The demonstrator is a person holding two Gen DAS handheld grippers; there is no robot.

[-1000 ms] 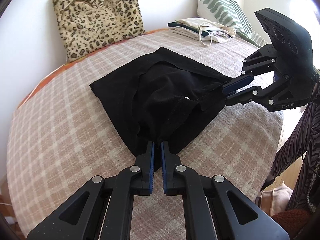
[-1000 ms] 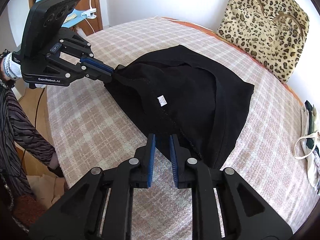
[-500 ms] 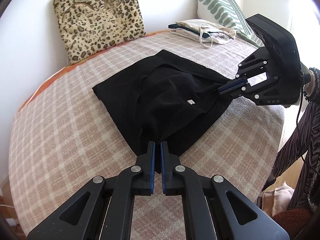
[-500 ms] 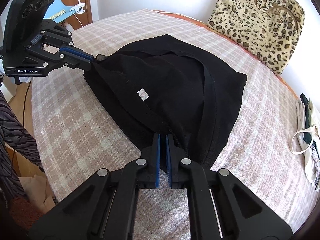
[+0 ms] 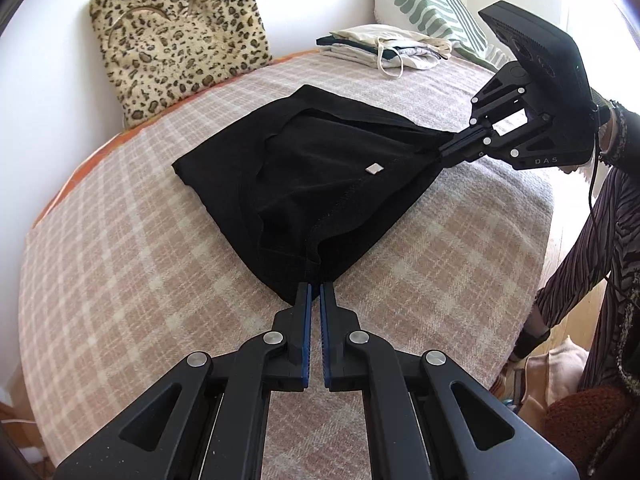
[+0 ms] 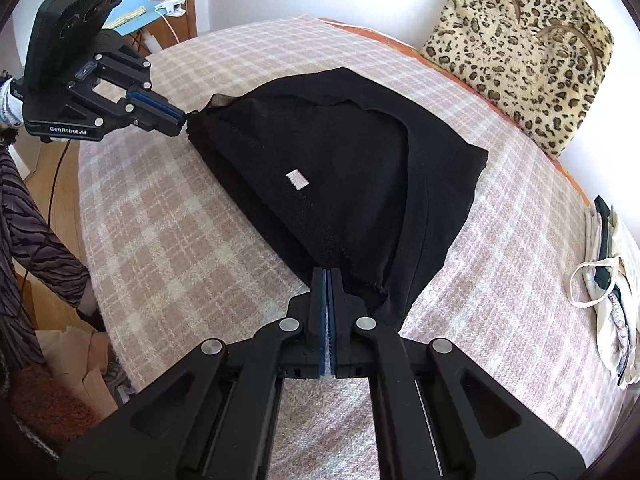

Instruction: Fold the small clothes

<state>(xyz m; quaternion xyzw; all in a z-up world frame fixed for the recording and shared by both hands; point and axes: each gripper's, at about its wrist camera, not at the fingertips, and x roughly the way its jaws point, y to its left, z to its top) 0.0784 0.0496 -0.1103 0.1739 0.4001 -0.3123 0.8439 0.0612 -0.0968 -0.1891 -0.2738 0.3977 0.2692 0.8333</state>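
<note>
My left hand-held gripper (image 5: 314, 296) is clamped on one corner of the black garment (image 5: 320, 168), which lies on the checked bed cover (image 5: 120, 280) just ahead of it. My right hand-held gripper (image 6: 327, 280) has just closed its jaws on the opposite corner, so I judge the cloth ready to lift and fold.

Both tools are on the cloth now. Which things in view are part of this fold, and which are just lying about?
In the job:
- black garment, spread on the checked blanket
- left tool, shut on its near corner
- right tool, shut on the other corner

Lying about:
- leopard-print cushion
- green-striped pillow
- stack of folded clothes
- blue board with a clip
</note>
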